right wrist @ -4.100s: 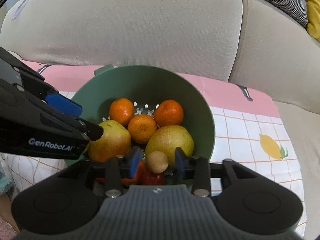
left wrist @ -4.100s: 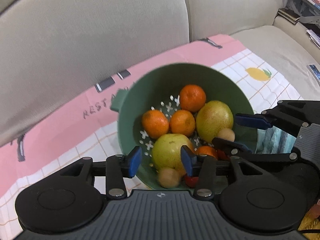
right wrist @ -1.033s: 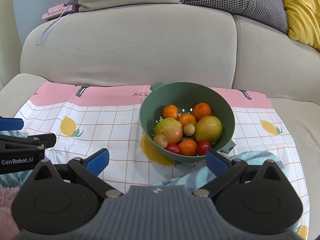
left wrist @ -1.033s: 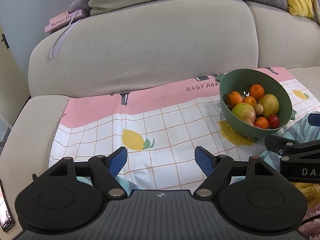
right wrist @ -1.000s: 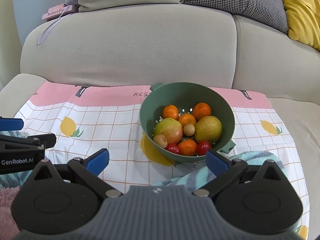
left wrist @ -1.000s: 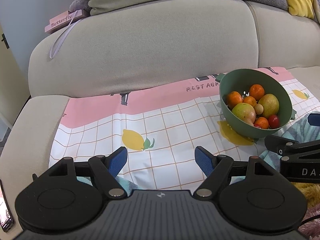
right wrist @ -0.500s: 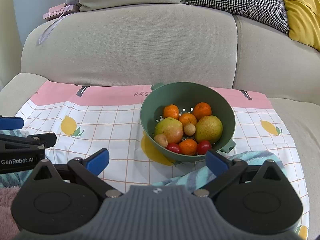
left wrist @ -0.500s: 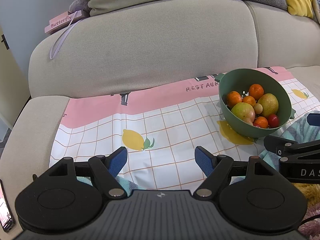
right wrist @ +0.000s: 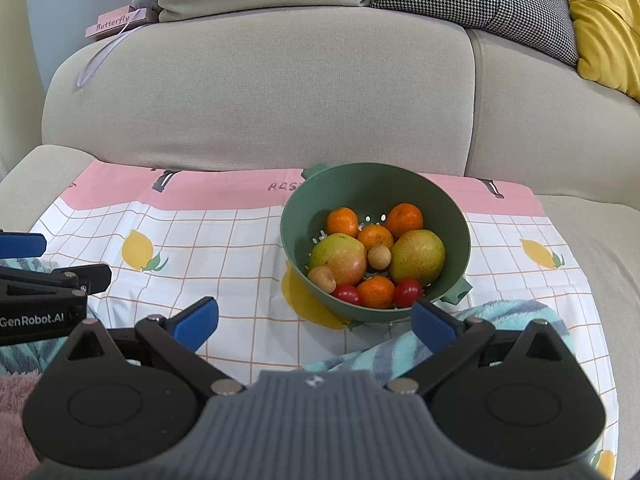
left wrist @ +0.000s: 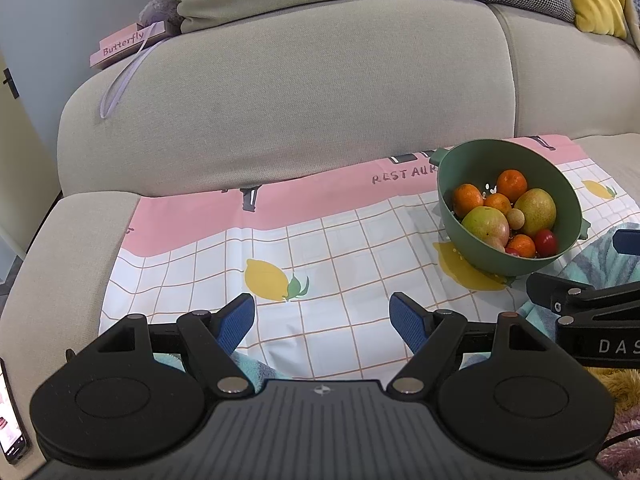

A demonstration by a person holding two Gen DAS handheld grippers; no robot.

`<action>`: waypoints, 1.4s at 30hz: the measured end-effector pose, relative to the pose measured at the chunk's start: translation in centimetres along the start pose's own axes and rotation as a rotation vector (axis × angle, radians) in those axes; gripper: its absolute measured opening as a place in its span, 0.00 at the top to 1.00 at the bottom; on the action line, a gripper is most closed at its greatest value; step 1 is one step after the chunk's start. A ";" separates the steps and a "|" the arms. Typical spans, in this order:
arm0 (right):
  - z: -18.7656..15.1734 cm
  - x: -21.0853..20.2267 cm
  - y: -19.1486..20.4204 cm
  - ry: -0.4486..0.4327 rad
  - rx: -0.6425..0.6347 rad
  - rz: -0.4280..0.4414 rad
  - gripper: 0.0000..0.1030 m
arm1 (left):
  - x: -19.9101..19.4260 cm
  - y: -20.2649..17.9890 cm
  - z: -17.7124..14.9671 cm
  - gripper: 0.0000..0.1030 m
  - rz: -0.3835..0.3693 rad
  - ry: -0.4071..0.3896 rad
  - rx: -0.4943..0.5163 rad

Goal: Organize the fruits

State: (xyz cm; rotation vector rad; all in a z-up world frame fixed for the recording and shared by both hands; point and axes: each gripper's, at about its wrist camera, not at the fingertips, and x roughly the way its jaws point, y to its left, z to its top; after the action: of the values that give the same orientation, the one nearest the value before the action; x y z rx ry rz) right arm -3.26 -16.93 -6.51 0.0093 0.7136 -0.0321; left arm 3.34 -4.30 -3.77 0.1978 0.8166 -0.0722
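Tongs first: the left gripper [left wrist: 322, 322] has its blue-padded jaws spread wide and empty, hovering above the checked lemon-print cloth [left wrist: 320, 248] with nothing between the pads, and the right gripper [right wrist: 314, 320] is likewise spread wide and holds nothing, its pads poised just short of the near rim of the green colander bowl [right wrist: 340, 196] without touching it. Both sit low and back from the work, which reads as a resting stance, not a reach. Fruit is all gathered in that bowl: two pears [right wrist: 339, 258], four mandarins [right wrist: 342, 222], two cherry tomatoes [right wrist: 408, 292] and two small tan round fruits [right wrist: 379, 257], with the big pears in the middle and the small pieces wedged around them, so nothing can roll. No loose fruit shows anywhere on the cloth, so the sorting looks finished, or very nearly so. The bowl stands on the cloth toward its right half, and seems slightly tipped on the soft seat, which probably explains why the small fruit has settled toward the near side. A striped teal towel [right wrist: 496, 316] lies rumpled just in front of the bowl, under the right gripper. Behind everything rises the beige sofa [right wrist: 260, 92], with a pink "Butterfly" box [right wrist: 114, 24] on its back.
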 end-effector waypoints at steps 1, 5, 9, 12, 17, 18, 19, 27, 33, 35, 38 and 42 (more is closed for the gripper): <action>0.0 0.0 0.0 0.000 0.000 0.000 0.04 | 0.0 0.0 0.0 0.13 -0.001 0.000 0.001; 0.0 0.0 0.0 0.000 -0.001 0.001 0.04 | -0.3 0.0 0.0 0.13 -0.002 -0.004 0.005; 0.0 0.0 0.0 0.001 0.000 0.001 0.04 | -0.3 0.0 0.0 0.13 -0.002 -0.004 0.006; 0.0 0.0 -0.1 0.002 -0.001 0.002 0.04 | -0.3 0.0 0.0 0.13 -0.003 -0.004 0.006; 0.0 0.0 -0.2 0.002 0.000 0.002 0.04 | -0.3 0.0 0.0 0.13 -0.002 -0.004 0.005; 0.0 0.0 -0.2 0.002 -0.001 0.002 0.04 | -0.3 0.0 0.0 0.13 -0.002 -0.004 0.005; -0.1 0.0 -0.2 0.003 0.000 0.003 0.04 | -0.3 -0.1 0.0 0.13 -0.002 -0.004 0.005; -0.1 0.1 -0.4 0.009 0.004 0.004 0.04 | -0.3 -0.1 0.0 0.13 -0.002 -0.005 0.005; -0.1 0.1 -0.3 0.010 0.004 0.003 0.04 | -0.4 0.0 0.0 0.13 -0.002 -0.008 0.003; -0.1 0.1 -0.3 0.010 0.005 0.003 0.04 | -0.5 -0.1 0.0 0.13 -0.001 -0.008 0.003; -0.1 0.1 -0.3 0.010 0.005 0.003 0.04 | -0.5 -0.1 0.0 0.13 0.001 -0.009 0.003; -0.1 0.1 -0.3 0.011 0.005 0.002 0.04 | -0.7 0.0 0.0 0.13 0.004 -0.014 0.004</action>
State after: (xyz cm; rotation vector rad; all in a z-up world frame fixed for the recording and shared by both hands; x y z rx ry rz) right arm -3.26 -17.20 -6.64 0.0153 0.7242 -0.0315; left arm 2.90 -4.35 -3.27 0.2021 0.8024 -0.0713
